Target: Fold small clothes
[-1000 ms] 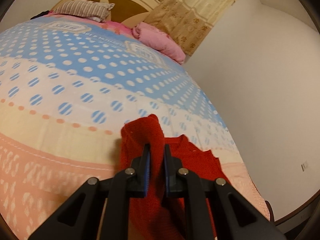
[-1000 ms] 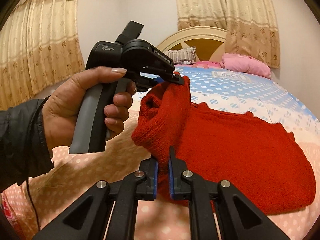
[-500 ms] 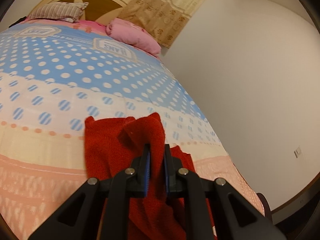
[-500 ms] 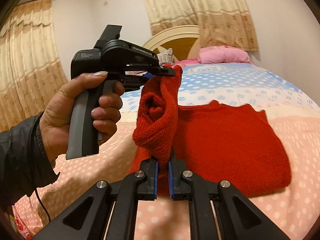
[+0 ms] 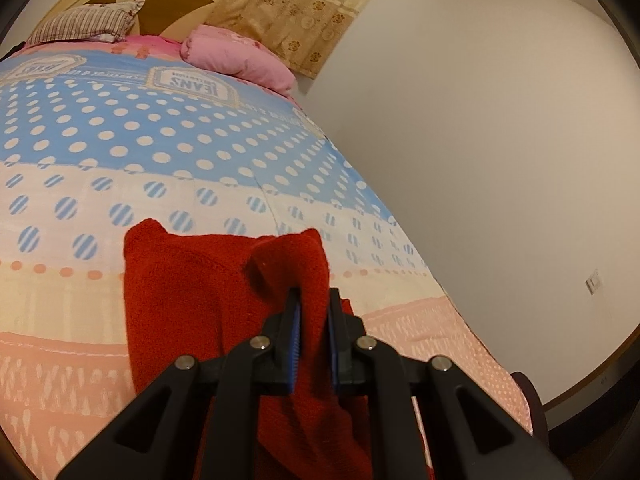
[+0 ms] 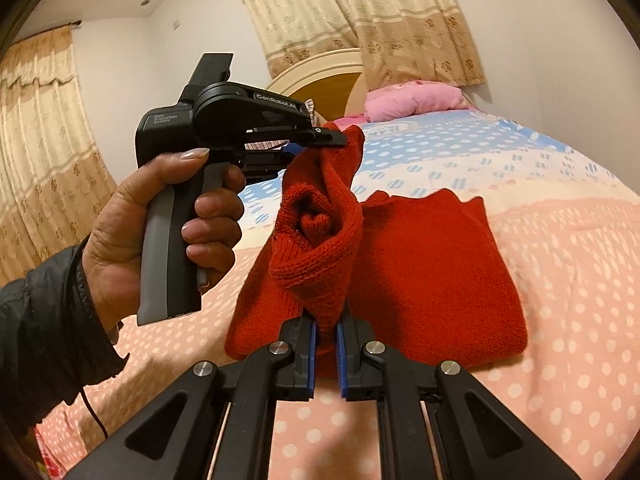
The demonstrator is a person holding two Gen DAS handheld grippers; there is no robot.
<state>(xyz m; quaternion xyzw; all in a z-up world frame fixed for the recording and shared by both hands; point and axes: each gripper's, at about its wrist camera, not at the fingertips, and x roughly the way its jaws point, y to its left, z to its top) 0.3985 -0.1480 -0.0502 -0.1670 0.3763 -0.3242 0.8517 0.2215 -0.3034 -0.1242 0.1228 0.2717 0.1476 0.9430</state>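
The bedspread (image 5: pixel 120 168) lay open beyond the red sweater (image 6: pixel 432 272); pillows (image 5: pixel 236 56) and the wall (image 5: pixel 500 140) hemmed its far edges.

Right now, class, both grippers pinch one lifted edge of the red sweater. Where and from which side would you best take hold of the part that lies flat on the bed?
Probably the free far edge of the red sweater, coming in low from beyond it. The knit there lies flat on the bedspread with open cover around it, so one jaw could slide under. The left gripper and right gripper already hold the bunched side.
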